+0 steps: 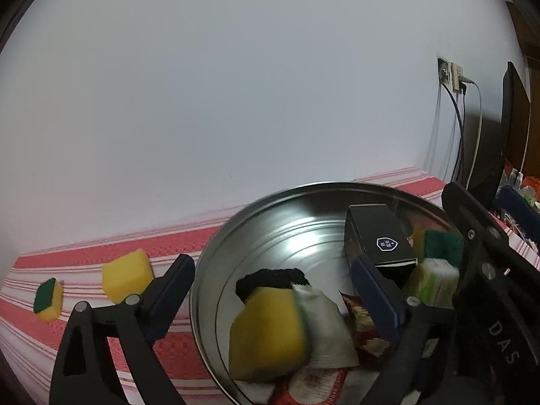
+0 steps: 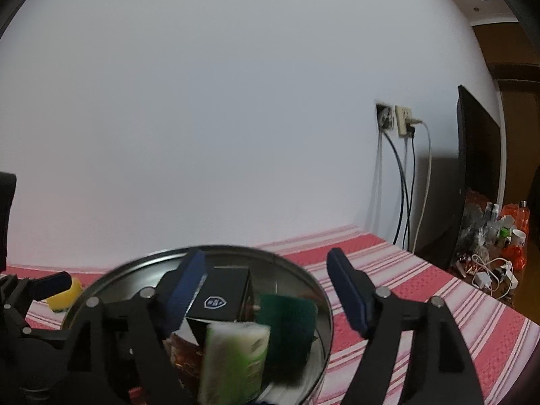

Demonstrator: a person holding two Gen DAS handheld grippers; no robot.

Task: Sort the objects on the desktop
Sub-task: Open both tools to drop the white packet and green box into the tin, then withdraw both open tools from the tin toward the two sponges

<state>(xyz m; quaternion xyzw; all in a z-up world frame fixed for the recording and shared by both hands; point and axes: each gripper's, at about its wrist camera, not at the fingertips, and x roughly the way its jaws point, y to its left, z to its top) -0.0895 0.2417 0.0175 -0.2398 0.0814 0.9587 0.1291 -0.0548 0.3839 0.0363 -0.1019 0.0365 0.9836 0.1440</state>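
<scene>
Two open grippers over a metal bowl of sorted items on a red striped cloth.

Left wrist view: the left gripper [image 1: 270, 290] is spread wide; a yellow sponge [image 1: 266, 330], blurred, sits between its fingers, untouched, in the bowl [image 1: 216, 246].
Right wrist view: the right gripper [image 2: 270, 290] is spread above a tissue pack [image 2: 233, 357] and black box [image 2: 222, 297], gripping neither.

Plain white wall [image 2: 219, 118] behind, evenly lit. Sockets [image 2: 395, 119] low on it, cables [image 2: 405, 185] hanging down behind a red-and-white striped cloth [image 2: 422, 287]. Dark panel [image 2: 477, 155] at right, clutter [image 2: 489, 236] beside it.
</scene>
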